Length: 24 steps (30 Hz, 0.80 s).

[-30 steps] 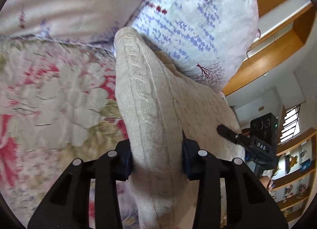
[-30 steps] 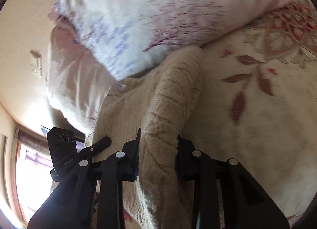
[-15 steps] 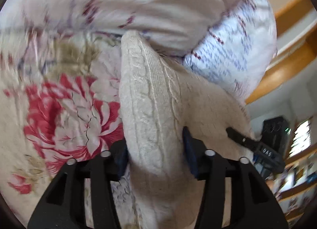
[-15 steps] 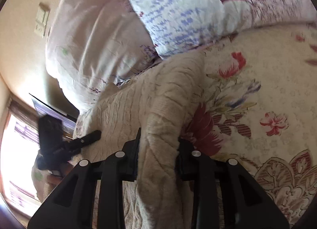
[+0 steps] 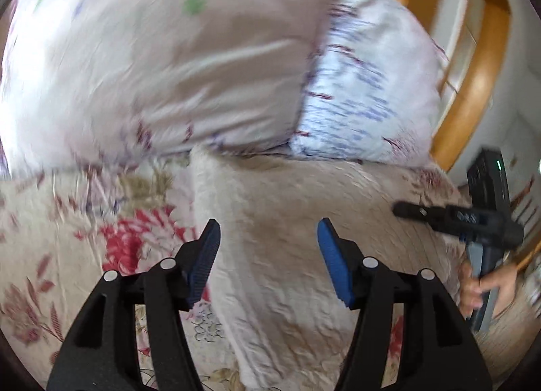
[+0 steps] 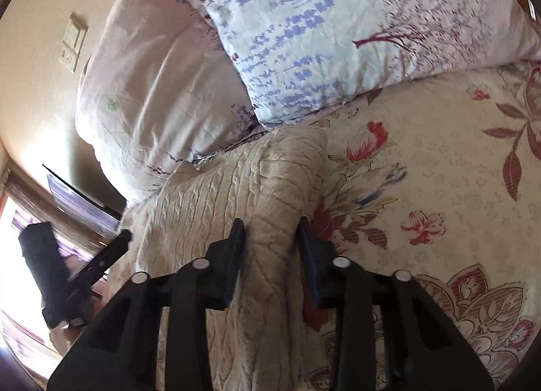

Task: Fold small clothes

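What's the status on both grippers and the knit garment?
Left gripper open, above cream cable-knit sweater. Right gripper shut on its edge. Sweater flat on floral bedspread; pillows crowd its far end.

Hardly any writing can be read here. On the side of the right gripper, seen from the left wrist near the right edge, there is a small pale mark of a few characters, but motion blur smears it past reading. The wall plate at the upper left of the right wrist view carries no legible label. The pillows show printed flowers and trees only, no words. No numbers, brands or signs show anywhere else.
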### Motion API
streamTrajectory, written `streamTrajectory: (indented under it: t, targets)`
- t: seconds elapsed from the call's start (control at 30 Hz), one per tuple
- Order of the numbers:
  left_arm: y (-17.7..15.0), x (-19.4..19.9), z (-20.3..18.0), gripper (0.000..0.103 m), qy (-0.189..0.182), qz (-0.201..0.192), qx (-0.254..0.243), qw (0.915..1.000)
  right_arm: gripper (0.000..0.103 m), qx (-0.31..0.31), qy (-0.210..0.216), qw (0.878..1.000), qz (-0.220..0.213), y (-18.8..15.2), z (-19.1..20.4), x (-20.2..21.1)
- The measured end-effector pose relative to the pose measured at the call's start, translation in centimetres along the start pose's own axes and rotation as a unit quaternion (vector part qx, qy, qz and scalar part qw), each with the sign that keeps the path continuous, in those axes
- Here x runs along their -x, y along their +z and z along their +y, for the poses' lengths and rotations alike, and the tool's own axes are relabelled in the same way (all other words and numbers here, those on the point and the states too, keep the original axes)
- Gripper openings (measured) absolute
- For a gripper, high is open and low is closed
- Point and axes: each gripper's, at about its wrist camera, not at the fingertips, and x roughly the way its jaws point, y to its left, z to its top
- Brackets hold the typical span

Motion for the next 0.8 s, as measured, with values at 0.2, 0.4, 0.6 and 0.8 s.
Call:
streamTrajectory:
  t: [0.2,0.4,0.6,0.8]
  targets:
    - [-0.4,-1.3,-3.4,0.063,0.017,0.016,-0.068,0.9974,0.011,0.035,-0.047,0.998,-0.012,-0.1,0.7,-0.1]
    - [-1.4,-2.5,-4.0,0.063,0.039,0.042,-0.091,0.9942,0.011,0.019,-0.087,0.996,-0.001,-0.3,-0.4,-0.5]
    - [-2.6,-4.1,-5.2,0.066,0.093,0.046,-0.131,0.9859,0.029,0.038,-0.121,0.992,-0.011,-0.8,0.2,-0.2]
    - [-2.6,-0.7,-3.5,0.070,0.100,0.013,-0.097,0.9902,0.034,0.126,-0.100,0.985,-0.063,-2.7,4.1,3.6]
